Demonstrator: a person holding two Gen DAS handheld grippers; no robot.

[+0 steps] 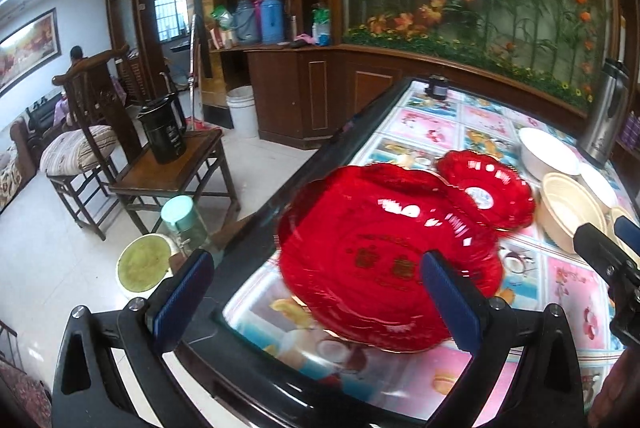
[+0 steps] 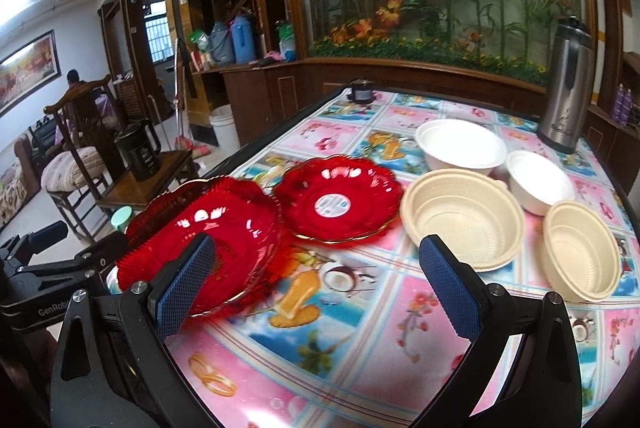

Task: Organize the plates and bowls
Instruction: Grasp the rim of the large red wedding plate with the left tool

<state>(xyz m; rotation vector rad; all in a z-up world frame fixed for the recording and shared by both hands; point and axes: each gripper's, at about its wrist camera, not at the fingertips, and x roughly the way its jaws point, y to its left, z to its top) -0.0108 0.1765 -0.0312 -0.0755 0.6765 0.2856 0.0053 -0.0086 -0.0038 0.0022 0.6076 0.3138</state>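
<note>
A large red plate (image 1: 380,248) lies near the table's left edge, also in the right wrist view (image 2: 208,240). A smaller red plate (image 1: 486,194) (image 2: 338,202) lies just beyond it. Two white bowls (image 2: 460,144) (image 2: 538,182) and two cream bowls (image 2: 464,218) (image 2: 580,252) stand to the right. My left gripper (image 1: 316,294) is open, its fingers either side of the large plate's near rim. My right gripper (image 2: 316,282) is open and empty above the tablecloth, between the large plate and the cream bowls.
A steel thermos (image 2: 566,88) stands at the table's back right, a small dark cup (image 2: 361,91) at the far edge. Left of the table (image 2: 360,328) are a wooden stool with a black kettle (image 1: 162,132), a chair and a green jar (image 1: 186,224).
</note>
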